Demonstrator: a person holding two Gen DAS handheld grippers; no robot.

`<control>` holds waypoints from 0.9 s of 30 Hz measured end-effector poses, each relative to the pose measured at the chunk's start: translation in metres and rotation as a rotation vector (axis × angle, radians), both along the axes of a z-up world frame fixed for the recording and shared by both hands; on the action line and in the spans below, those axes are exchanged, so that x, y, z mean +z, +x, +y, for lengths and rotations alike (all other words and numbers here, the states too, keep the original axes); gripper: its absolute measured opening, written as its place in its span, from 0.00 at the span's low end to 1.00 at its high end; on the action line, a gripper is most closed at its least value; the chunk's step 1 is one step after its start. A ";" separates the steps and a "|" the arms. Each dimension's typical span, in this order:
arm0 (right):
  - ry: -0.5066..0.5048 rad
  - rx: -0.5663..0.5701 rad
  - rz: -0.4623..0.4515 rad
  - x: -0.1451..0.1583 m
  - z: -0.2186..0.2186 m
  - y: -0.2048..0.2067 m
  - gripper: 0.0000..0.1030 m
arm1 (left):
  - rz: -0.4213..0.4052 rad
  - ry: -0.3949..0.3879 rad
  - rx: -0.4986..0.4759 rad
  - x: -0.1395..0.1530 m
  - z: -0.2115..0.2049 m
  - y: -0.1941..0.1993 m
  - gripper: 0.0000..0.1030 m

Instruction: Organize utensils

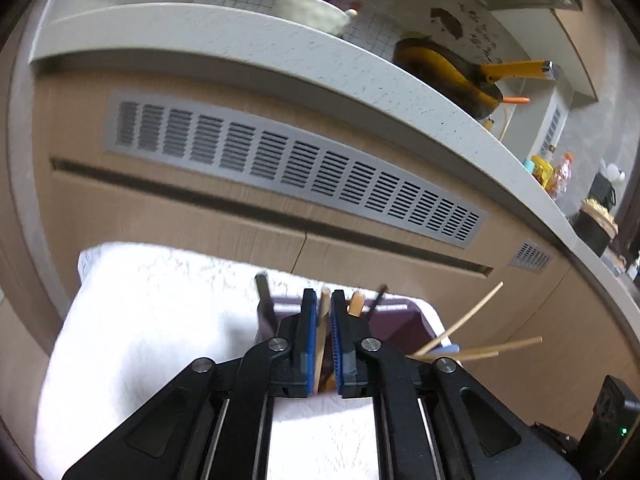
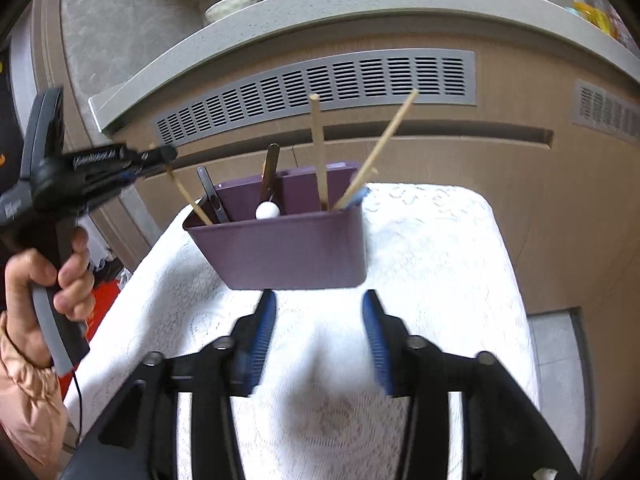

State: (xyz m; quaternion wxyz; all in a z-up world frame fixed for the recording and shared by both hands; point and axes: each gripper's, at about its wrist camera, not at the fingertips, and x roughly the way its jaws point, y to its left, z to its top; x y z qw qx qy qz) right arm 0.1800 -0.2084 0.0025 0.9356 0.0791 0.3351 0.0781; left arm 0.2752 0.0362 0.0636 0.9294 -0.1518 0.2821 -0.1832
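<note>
A purple utensil holder (image 2: 292, 248) with two compartments stands on a white lace-covered table (image 2: 432, 264). It holds wooden chopsticks (image 2: 320, 152), a dark-handled utensil (image 2: 212, 194) and a white-ended utensil (image 2: 267, 210). My left gripper (image 1: 325, 304) is shut on a wooden chopstick (image 1: 322, 320) above the holder (image 1: 400, 320); in the right wrist view it (image 2: 160, 154) holds that chopstick (image 2: 188, 196) in the left compartment. My right gripper (image 2: 318, 308) is open and empty, just in front of the holder.
A wooden cabinet with grey vent grilles (image 2: 320, 84) stands behind the table, under a white counter (image 1: 240, 40). On the counter sit a bowl (image 1: 312, 10), a yellow pan (image 1: 452, 76) and bottles (image 1: 552, 172).
</note>
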 end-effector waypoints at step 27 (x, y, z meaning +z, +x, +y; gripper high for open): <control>-0.174 -0.167 -0.240 0.001 0.025 -0.146 0.89 | -0.134 0.279 0.117 -0.054 -0.010 -0.239 1.00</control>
